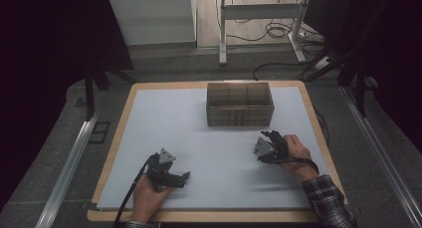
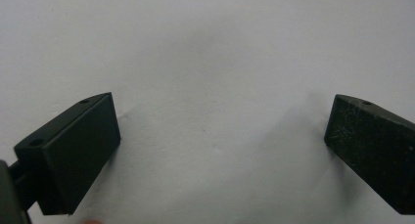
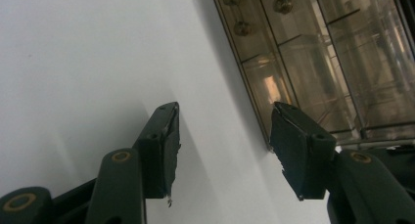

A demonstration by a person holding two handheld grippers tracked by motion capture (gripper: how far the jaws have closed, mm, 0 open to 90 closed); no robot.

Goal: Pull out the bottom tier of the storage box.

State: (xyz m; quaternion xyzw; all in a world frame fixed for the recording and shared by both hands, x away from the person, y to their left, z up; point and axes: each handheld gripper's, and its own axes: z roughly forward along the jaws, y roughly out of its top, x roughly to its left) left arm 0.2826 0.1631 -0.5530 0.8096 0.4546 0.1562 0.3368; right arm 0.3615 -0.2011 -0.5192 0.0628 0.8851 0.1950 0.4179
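A smoky clear drawer box (image 1: 240,104) with small round knobs stands at the back middle of the white mat (image 1: 164,118). My right gripper (image 1: 271,135) lies just in front of the box's right corner and points toward it. In the right gripper view the right gripper (image 3: 225,109) has its jaws apart with nothing between them, and the box's front (image 3: 318,62) runs close ahead on the right. My left gripper (image 1: 185,178) rests near the mat's front left, turned to the right. Its jaws (image 2: 222,111) stand wide over bare mat.
The mat covers a wooden table (image 1: 124,108) whose edge shows all round. Beyond the table are a white desk frame (image 1: 259,19), loose cables on the floor and dark stands at both sides. A plaid sleeve (image 1: 326,198) comes in at the lower right.
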